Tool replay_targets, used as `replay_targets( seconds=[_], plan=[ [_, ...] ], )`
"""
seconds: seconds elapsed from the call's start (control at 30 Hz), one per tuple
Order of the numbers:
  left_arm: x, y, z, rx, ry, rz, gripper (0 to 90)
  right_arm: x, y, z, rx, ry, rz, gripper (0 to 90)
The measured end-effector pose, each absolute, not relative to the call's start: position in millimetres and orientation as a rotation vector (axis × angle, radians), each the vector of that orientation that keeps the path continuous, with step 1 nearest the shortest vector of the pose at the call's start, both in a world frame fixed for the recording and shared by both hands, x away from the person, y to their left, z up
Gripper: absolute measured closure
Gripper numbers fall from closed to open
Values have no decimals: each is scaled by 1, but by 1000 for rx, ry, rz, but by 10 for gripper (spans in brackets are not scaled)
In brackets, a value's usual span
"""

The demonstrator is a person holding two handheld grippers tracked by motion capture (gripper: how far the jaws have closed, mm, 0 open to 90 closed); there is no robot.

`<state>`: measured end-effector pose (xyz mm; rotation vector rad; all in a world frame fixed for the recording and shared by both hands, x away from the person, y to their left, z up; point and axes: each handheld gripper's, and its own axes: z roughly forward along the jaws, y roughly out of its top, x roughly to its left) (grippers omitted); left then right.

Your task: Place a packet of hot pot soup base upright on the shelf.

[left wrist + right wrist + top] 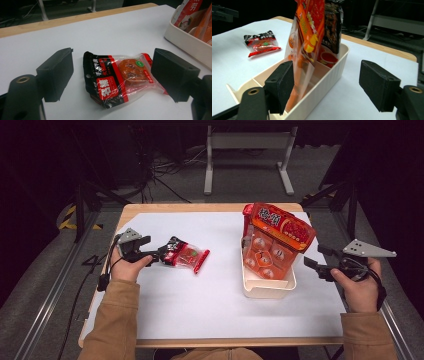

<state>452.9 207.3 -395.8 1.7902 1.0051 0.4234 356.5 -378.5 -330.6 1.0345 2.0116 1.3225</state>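
A dark room surrounds the white-topped counter (200,305). Toward its right edge a cream bin (267,289) holds a tall orange snack bag (280,227). Near the left edge lies a small red-and-black snack packet (117,77), light, crinkly, probably slippery; its sealed ends look best to pinch. Its print is Chinese, unreadable here. The left gripper (112,75) straddles it, fingers apart, not touching. The right gripper (320,262) stands wide, empty.

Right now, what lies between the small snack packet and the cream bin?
In the high view, nothing: only bare white table cover separates the small snack packet from the cream bin.
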Motion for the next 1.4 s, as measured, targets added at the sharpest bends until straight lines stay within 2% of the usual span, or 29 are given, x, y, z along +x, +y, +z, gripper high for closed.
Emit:
replay_targets(
  seconds=[0.3,0.47,0.83,1.23,1.4],
  plan=[
    [462,207,-416,1794,1083,361,258,357,-382,-332,1055,2003,1323,290],
    [465,205,-428,1814,1121,301,340,358,-382,-333,1053,2004,1314,290],
    [469,206,-442,1845,1184,256,381,359,-382,-334,1061,2008,1307,288],
    [474,204,-453,1858,1196,148,363,360,-381,-336,1062,2013,1303,289],
    [475,202,-455,1859,1180,131,439,360,-381,-336,1063,2013,1308,288]
  ],
)
